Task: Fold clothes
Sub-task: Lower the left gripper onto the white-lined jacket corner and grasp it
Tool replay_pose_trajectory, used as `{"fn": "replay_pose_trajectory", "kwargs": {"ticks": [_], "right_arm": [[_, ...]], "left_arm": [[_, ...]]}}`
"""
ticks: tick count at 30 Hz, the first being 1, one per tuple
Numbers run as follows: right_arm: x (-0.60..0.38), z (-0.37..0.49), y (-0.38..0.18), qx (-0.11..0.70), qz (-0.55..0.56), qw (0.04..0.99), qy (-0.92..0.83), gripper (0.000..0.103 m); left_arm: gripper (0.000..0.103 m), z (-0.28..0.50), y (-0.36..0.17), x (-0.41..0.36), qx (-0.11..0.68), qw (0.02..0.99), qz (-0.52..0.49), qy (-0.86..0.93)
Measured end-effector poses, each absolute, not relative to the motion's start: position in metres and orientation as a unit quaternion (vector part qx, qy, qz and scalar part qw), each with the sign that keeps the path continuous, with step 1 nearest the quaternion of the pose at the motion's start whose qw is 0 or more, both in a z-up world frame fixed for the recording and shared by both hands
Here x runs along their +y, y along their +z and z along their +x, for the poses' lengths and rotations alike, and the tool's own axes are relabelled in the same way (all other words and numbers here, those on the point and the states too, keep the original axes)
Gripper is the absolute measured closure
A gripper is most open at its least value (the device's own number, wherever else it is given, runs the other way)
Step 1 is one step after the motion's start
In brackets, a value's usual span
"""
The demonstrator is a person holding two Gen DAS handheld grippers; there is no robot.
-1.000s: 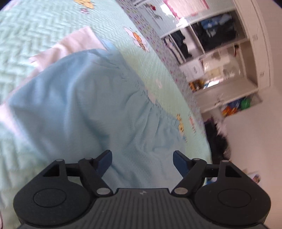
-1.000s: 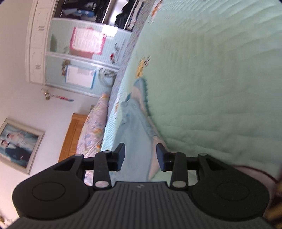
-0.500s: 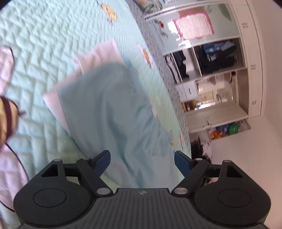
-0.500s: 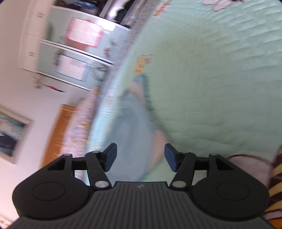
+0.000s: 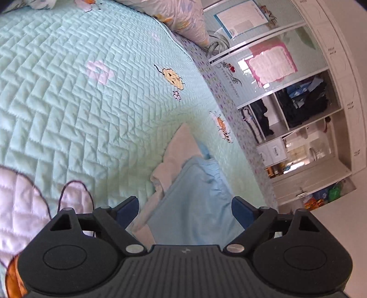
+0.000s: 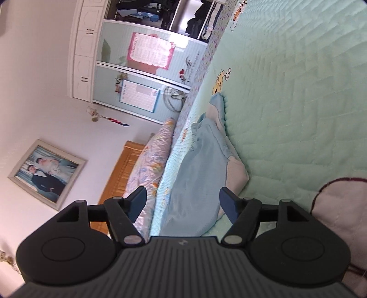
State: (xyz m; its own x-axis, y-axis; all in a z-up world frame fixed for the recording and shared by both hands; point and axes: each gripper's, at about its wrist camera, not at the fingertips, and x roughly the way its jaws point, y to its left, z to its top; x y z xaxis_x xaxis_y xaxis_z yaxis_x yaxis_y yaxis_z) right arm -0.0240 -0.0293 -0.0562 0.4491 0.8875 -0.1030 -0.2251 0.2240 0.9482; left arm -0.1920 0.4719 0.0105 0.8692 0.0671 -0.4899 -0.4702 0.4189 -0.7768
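Blue folded garment (image 5: 195, 201) lies on the quilted bed (image 5: 68, 103), near its wardrobe-side edge. Left tongs (image 5: 184, 212) and right tongs (image 6: 182, 204), jaws just widened, stand released, gripping nothing.

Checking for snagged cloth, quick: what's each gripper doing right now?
Left gripper: open, jaws just widened, holding nothing.
Right gripper: open, jaws just widened, clear of the blue garment.

landmark: bedspread (image 5: 68, 103) | folded garment (image 5: 197, 201) lies on it, near the edge facing the wardrobe (image 5: 298, 114) | second folded piece (image 5: 176, 151) under the garment, sticking out toward bedspread centre | pillow (image 5: 181, 18) at bedspread's head end | headboard (image 6: 119, 174) behind pillow | framed photo (image 6: 45, 169) on wall beside headboard
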Motion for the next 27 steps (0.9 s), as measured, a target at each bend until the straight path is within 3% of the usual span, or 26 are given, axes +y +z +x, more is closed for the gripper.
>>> {"fn": "replay_pose_trajectory", "kwargs": {"ticks": [13, 17, 27], "right_arm": [[0.007, 0.006, -0.048, 0.318, 0.516, 0.673, 0.424, 0.032], [0.006, 0.006, -0.048, 0.315, 0.521, 0.668, 0.428, 0.032], [0.005, 0.006, -0.048, 0.309, 0.531, 0.658, 0.436, 0.032]], "left_arm": [[0.013, -0.134, -0.01, 0.508, 0.27, 0.808, -0.5, 0.158], [0.002, -0.115, -0.012, 0.515, 0.283, 0.809, -0.497, 0.133], [0.002, -0.081, -0.014, 0.519, 0.315, 0.833, -0.452, 0.046]]}}
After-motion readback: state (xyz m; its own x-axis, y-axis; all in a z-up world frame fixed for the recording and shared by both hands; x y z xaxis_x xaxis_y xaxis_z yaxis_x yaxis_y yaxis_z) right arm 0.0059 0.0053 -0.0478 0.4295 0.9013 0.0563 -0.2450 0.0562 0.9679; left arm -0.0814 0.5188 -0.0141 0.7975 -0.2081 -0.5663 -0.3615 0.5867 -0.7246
